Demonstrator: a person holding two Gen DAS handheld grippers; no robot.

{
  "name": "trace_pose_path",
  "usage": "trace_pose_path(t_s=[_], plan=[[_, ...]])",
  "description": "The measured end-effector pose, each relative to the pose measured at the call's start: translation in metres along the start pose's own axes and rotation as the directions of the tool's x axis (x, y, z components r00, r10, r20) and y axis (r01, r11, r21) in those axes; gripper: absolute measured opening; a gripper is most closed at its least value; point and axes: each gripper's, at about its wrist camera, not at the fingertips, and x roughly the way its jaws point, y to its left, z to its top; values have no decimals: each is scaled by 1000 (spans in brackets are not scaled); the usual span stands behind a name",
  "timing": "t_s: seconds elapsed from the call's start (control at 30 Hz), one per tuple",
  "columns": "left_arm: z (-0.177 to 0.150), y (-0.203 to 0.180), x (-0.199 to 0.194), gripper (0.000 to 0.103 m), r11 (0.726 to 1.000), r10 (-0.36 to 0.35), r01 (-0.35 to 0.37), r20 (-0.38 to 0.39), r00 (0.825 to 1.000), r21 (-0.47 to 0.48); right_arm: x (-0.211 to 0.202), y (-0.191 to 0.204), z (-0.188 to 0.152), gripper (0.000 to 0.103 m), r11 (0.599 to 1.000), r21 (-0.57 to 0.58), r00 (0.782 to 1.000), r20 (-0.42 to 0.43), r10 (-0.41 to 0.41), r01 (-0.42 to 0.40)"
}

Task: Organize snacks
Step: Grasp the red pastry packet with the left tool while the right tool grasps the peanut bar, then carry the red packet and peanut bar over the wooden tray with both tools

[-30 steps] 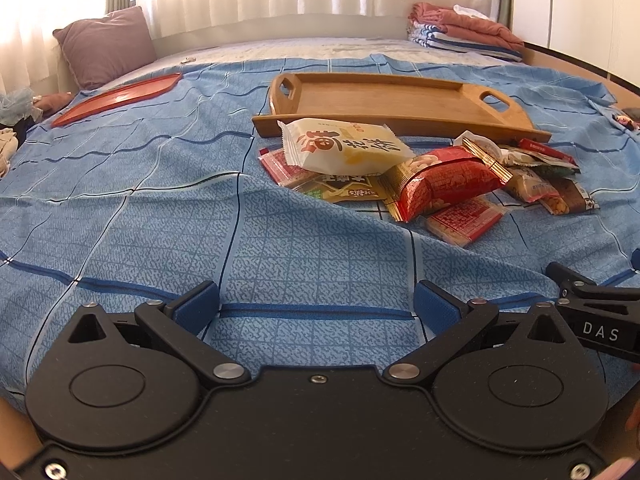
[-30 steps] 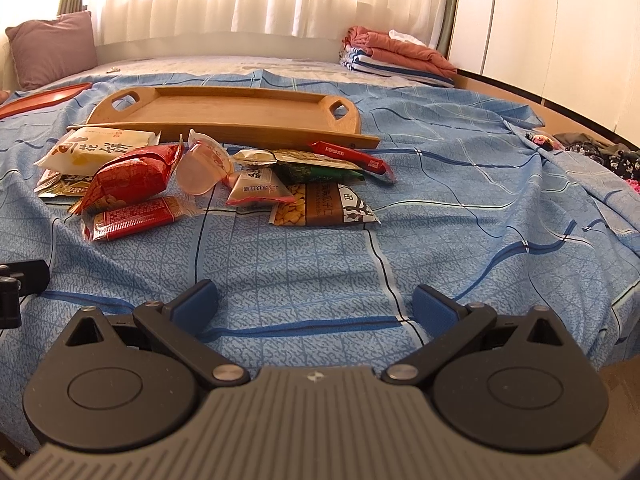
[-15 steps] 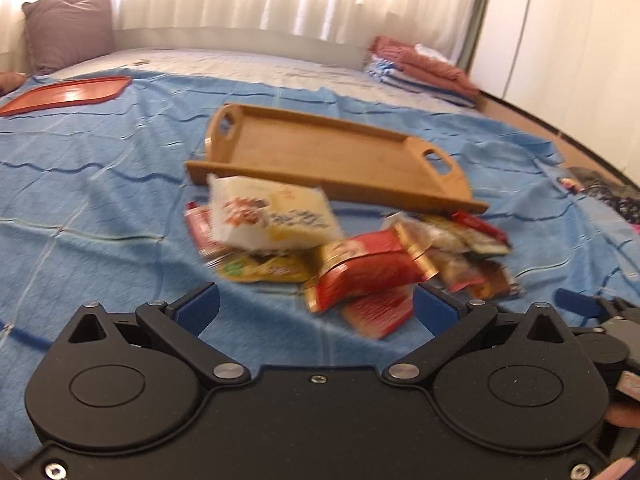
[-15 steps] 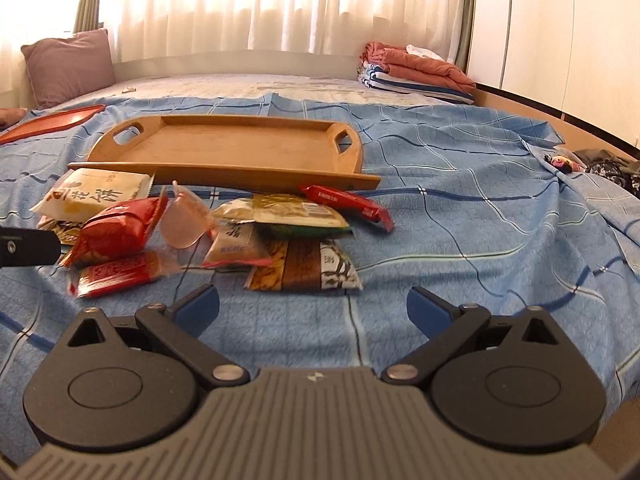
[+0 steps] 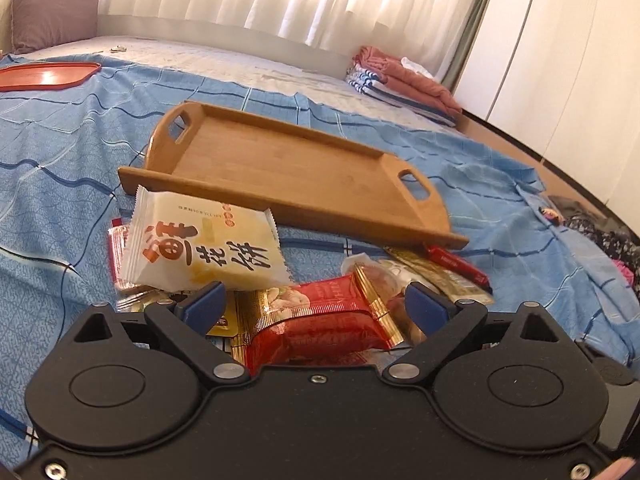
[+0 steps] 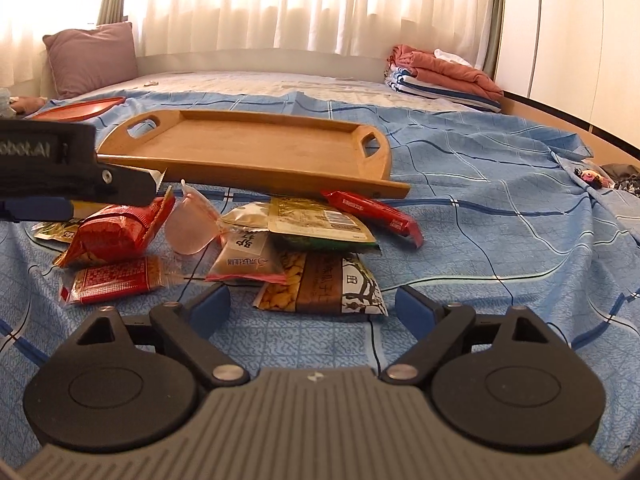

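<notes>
Your left gripper point(image 5: 312, 304), jaws apart and just closing, straddles the red pouch point(image 5: 320, 320) untouched: light, crinkly, slippery. Pinch its puffed middle; wooden tray point(image 5: 280, 160) at 12 o'clock.

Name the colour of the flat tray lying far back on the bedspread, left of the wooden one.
Red-orange, plain; the flat tray shows best in the left wrist view.

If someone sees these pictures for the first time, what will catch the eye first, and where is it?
First comes the heap of bright snack packets on the blue sheet, with a red pack between the open fingers of the left gripper. Just behind the heap lies an empty wooden tray. A red tray lies far left, and folded clothes far right.
</notes>
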Motion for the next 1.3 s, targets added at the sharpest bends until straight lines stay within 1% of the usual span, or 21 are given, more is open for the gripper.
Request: trace_pose_path(t_s=[0.1, 0.17, 0.27, 0.33, 0.37, 0.47, 0.57, 0.63, 0.7, 0.87, 0.97, 1.03, 1.1, 1.17, 1.2, 1.23, 1.27, 1.3], plan=[[-6, 1, 15, 96, 1000, -12, 11, -60, 998, -17, 3, 0, 2, 94, 1000, 2, 1000, 0, -5, 5], [-9, -2, 18, 97, 1000, 1, -1, -42, 999, -1, 5, 0, 2, 94, 1000, 2, 1000, -1, -7, 7], [-7, -4, 22, 97, 1000, 4, -4, -46, 999, 1, 8, -1, 3, 93, 1000, 4, 1000, -1, -4, 4], [-6, -3, 22, 90, 1000, 1, -3, -48, 999, -23, 11, -1, 3, 93, 1000, 14, 1000, -12, 5, -5], [-6, -2, 21, 81, 1000, 8, -9, -48, 999, -27, 12, -2, 3, 93, 1000, 20, 1000, -16, 8, -8], [-7, -4, 15, 75, 1000, 19, -19, -42, 999, -4, 15, -5, 2, 93, 999, 41, 999, -28, 21, -20], [-11, -11, 6, 74, 997, 50, -49, -28, 998, 54, 14, -5, 3, 82, 998, 47, 998, -35, 44, -42], [-13, -15, 0, 73, 995, 63, -62, -17, 998, 77, 10, -5, 4, 70, 996, 66, 998, -34, 57, -54], [-13, -15, -7, 72, 995, 60, -59, -12, 998, 76, 5, -3, 4, 66, 997, 64, 998, -30, 56, -54], [-9, -10, -25, 72, 996, 64, -65, 10, 998, 66, -6, -2, 3, 63, 994, 80, 997, -27, 74, -72], [-6, -10, -37, 72, 990, 97, -102, 57, 994, 97, -16, -3, 2, 62, 993, 93, 997, -20, 74, -72], [-4, -10, -44, 72, 987, 104, -113, 81, 991, 115, -24, -3, 2, 62, 992, 102, 997, -8, 79, -78], [-2, -9, -49, 72, 987, 105, -114, 89, 991, 112, -31, -3, 2, 61, 991, 107, 997, 0, 82, -81], [1, -7, -52, 72, 987, 114, -124, 93, 989, 106, -37, -3, 4, 58, 990, 108, 996, 11, 86, -87], [3, -6, -53, 72, 985, 123, -133, 94, 988, 107, -40, -3, 6, 56, 990, 111, 996, 15, 90, -91], [6, -4, -53, 72, 984, 131, -141, 95, 987, 110, -42, -4, 8, 48, 989, 113, 995, 13, 97, -98], [8, -3, -54, 72, 983, 137, -148, 97, 986, 112, -43, -4, 11, 35, 987, 118, 994, 5, 108, -108], [11, -1, -54, 72, 981, 142, -154, 100, 985, 114, -43, -5, 13, 18, 986, 126, 994, -6, 107, -105]])
